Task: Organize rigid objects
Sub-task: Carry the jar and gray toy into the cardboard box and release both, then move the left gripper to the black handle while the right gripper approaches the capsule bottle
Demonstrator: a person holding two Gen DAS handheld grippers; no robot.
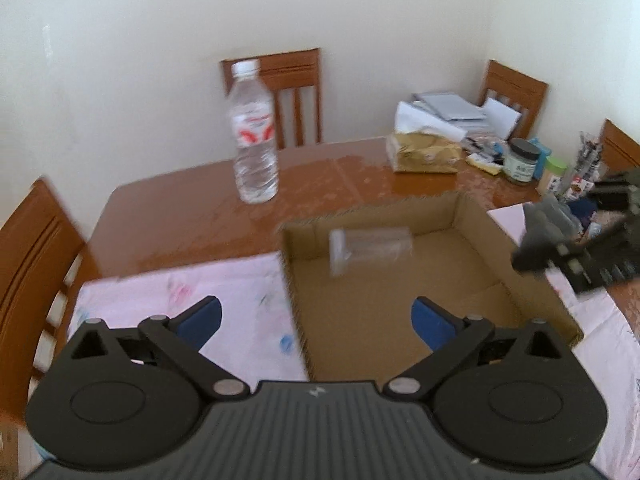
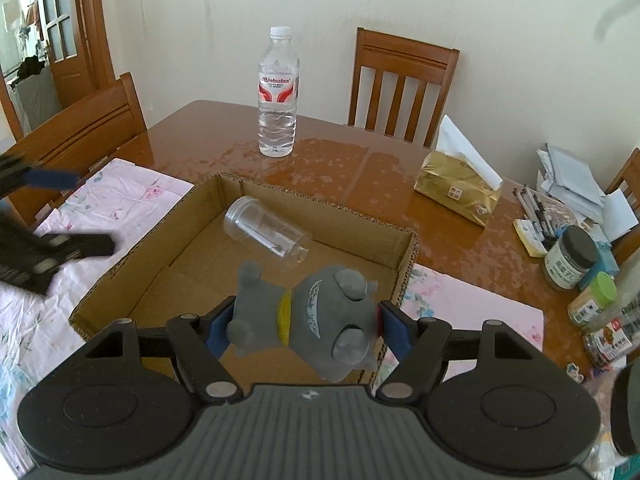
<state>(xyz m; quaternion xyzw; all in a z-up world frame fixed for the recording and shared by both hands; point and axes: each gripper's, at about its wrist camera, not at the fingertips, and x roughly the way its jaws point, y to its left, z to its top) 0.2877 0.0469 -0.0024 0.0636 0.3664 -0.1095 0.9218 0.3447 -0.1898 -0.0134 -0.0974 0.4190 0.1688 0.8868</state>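
Gripping the grey toy (image 2: 308, 316) between its pads, the right gripper (image 2: 306, 326) hangs over the cardboard box (image 2: 404, 256); left gripper (image 1: 316, 320) gapes wide.

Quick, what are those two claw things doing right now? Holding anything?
Left gripper: open, holding nothing.
Right gripper: closed on a gray toy figure, above the cardboard box.

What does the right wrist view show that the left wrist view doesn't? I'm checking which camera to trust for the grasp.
Only the right wrist view shows the grey toy figure clamped between the right gripper fingers, and a wooden door. Only the left wrist view shows the left gripper open and empty from behind. Both show the cardboard box, the clear jar lying inside it, and the upright water bottle.
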